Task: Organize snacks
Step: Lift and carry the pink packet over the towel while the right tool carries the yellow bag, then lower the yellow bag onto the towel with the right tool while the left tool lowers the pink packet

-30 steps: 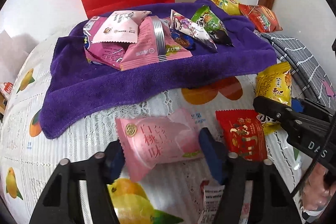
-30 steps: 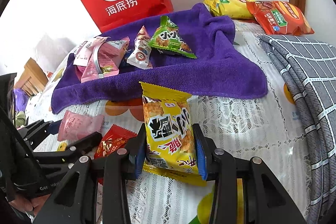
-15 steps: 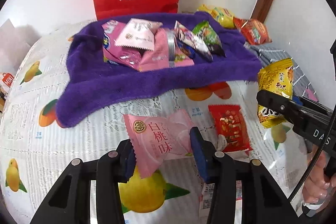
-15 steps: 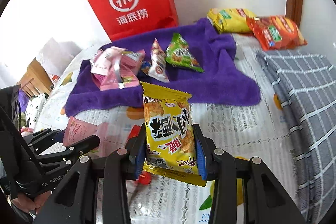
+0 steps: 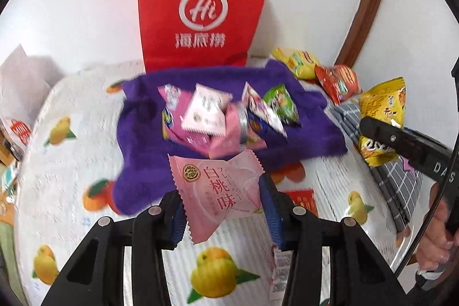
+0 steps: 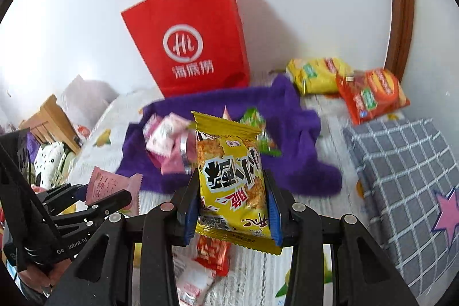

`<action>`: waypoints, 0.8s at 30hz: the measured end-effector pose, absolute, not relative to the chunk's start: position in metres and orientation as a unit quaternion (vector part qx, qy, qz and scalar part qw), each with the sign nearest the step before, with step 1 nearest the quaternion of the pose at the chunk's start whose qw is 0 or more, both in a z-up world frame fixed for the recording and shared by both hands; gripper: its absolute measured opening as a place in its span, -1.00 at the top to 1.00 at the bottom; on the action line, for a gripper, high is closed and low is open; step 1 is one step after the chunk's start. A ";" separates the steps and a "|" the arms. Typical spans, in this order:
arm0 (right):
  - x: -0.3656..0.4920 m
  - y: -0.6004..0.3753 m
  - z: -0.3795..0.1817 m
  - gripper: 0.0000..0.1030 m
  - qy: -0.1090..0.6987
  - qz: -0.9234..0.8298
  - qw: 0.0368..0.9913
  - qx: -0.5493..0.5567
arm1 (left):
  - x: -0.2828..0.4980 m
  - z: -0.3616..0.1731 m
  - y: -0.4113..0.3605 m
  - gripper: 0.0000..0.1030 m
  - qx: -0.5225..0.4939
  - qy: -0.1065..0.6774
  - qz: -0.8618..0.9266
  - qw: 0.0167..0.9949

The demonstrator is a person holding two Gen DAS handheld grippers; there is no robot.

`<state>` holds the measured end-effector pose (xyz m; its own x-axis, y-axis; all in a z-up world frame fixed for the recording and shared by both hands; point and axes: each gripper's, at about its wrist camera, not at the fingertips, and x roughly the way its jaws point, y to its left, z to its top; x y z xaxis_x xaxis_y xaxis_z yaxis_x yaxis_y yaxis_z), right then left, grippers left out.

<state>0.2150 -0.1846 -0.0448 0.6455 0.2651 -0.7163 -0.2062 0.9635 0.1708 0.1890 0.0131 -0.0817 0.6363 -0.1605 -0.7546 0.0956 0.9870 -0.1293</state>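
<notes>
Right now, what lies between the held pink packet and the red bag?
The purple towel with its snack pile lies between pink packet and red bag, in the left wrist view.

The yellow packet (image 6: 233, 179) hides most of the red packet (image 6: 212, 251) beneath it.

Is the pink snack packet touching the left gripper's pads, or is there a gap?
Touching. In the left wrist view, both pads of the left gripper press the pink snack packet from its two sides, and the packet hangs clear above the tablecloth.
</notes>
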 end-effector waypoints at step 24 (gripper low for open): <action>0.340 -0.162 -0.017 0.23 0.399 0.141 0.903 0.073 | 0.310 -0.043 0.026 0.15 -0.039 0.379 -0.045 0.924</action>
<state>0.3403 -0.1623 -0.0166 0.6421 0.3132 -0.6997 -0.1967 0.9495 0.2445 0.3096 0.0257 -0.0431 0.7090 -0.1133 -0.6960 0.0543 0.9928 -0.1063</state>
